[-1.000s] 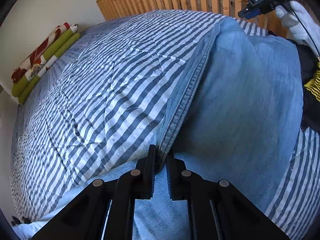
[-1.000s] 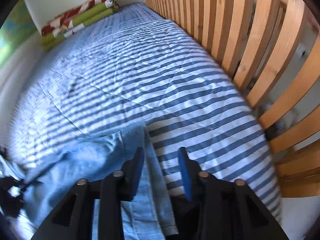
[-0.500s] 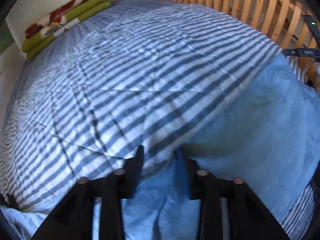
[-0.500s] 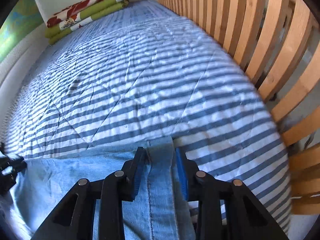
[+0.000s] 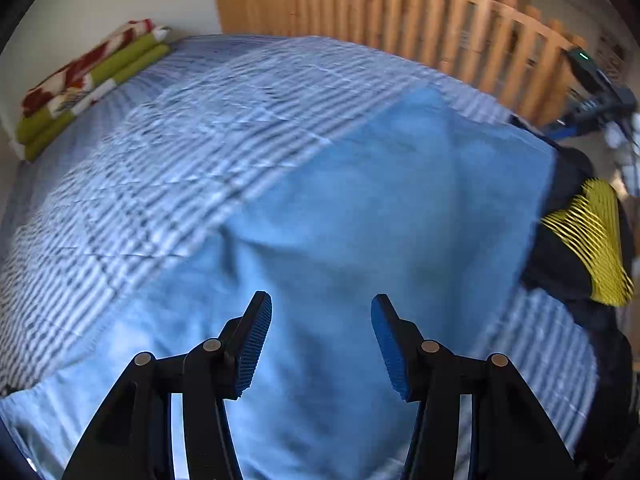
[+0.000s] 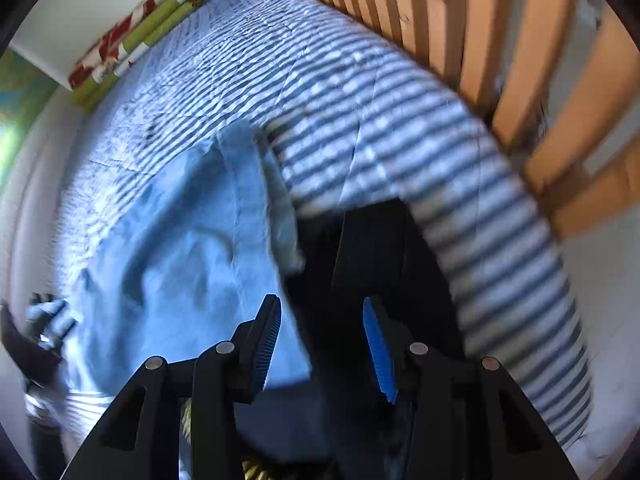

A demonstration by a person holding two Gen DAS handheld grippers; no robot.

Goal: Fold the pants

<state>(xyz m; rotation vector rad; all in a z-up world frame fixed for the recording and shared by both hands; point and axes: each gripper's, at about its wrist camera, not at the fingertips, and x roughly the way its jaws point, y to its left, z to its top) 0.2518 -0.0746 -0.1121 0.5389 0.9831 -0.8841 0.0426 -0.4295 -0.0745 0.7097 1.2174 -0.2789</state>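
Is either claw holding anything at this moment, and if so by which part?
Nothing is held. The left claw and right claw are both open, hovering above the light blue denim pants.

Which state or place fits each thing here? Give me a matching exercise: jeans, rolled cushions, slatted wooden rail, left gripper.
Things:
1. jeans
2. rolled cushions
3. slatted wooden rail
4. left gripper

States or places:
A. stands along the bed's far edge
B. open, fingers holding nothing
C. spread flat on the striped cover
D. stacked by the wall at the bed's far corner

Pairs: 1-C, 2-D, 3-A, 4-B
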